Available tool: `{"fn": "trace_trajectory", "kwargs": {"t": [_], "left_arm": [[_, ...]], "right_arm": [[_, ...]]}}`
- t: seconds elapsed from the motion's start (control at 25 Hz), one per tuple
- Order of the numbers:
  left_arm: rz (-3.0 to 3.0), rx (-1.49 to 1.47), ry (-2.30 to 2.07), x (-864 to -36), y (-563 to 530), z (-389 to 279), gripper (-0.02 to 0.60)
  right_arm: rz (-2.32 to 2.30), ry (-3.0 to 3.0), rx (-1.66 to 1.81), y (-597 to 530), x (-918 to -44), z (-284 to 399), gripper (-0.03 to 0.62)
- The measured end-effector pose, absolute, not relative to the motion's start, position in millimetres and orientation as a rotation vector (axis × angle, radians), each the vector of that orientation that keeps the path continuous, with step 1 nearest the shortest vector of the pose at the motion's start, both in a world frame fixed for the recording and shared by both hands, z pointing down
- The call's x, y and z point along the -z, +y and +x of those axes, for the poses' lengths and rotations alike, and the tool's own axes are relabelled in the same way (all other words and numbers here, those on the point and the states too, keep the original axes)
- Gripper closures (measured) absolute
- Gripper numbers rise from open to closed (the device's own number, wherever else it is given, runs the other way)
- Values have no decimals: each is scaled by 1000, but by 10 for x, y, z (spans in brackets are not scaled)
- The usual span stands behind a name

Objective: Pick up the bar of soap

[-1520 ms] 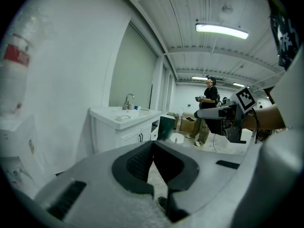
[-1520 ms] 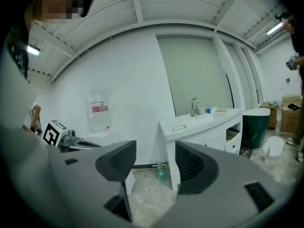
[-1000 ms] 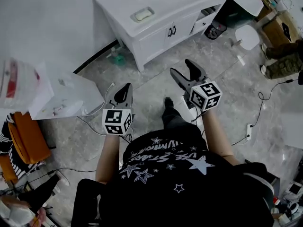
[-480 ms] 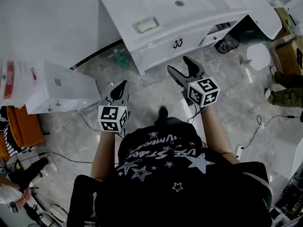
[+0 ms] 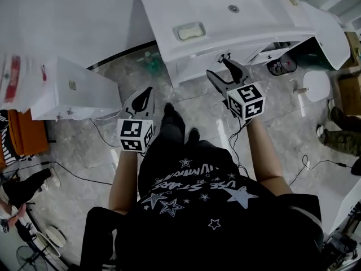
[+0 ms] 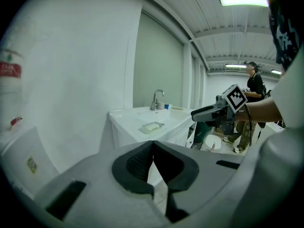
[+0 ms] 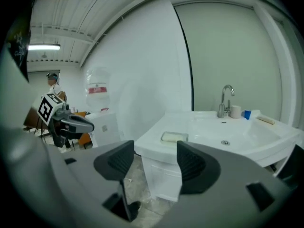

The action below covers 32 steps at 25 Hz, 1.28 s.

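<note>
Grey, the left hand-held gripper (image 5: 146, 92) at centre left has its jaws pressed together, empty; the pale bar of soap (image 5: 189, 31) lies on the white desk (image 5: 163, 4) at upper centre, apart from the right hand-held gripper (image 5: 218, 68), whose spread, empty jaws have just closed slightly.

The person has stepped forward, so the bench (image 5: 163, 10) is now much closer. It was well ahead of the jaws of the right gripper (image 5: 217, 66); now its front edge is just in front of them. The bar of soap (image 5: 190, 31) has also come nearer and lies ahead and a little to the left of these jaws. They have just been closing slightly, with nothing between them. The left gripper (image 5: 148, 90) has come nearer to the bench too. One shoe (image 5: 171, 117) has moved forward, just beside the left jaws.
</note>
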<state>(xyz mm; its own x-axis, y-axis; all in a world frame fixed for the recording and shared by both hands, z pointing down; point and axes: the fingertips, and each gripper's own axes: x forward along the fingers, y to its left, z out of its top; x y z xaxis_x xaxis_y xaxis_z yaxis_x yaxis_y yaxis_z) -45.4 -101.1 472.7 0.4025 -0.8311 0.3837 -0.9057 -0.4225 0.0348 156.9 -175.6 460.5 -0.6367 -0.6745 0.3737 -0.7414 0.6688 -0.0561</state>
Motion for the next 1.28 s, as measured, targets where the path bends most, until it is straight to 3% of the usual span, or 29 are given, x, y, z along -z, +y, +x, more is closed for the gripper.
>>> {"fn": "trace_trajectory", "kwargs": {"t": [0.28,0.52,1.28], "left_arm": [[2452,-452,-1510,-4715,-1556,-653,572],[2498,-450,-1458,-4727,-2156,-715,572],[2513,-431,-1333,-4953,-3191,-852,572]], "right_arm": [[1083,-2458,-169,-2265,-4622,1436,322],[883,-2358,54,-2809,-4623,1196,396],[255,-1933,318,-3551,-5498,719,404]]}}
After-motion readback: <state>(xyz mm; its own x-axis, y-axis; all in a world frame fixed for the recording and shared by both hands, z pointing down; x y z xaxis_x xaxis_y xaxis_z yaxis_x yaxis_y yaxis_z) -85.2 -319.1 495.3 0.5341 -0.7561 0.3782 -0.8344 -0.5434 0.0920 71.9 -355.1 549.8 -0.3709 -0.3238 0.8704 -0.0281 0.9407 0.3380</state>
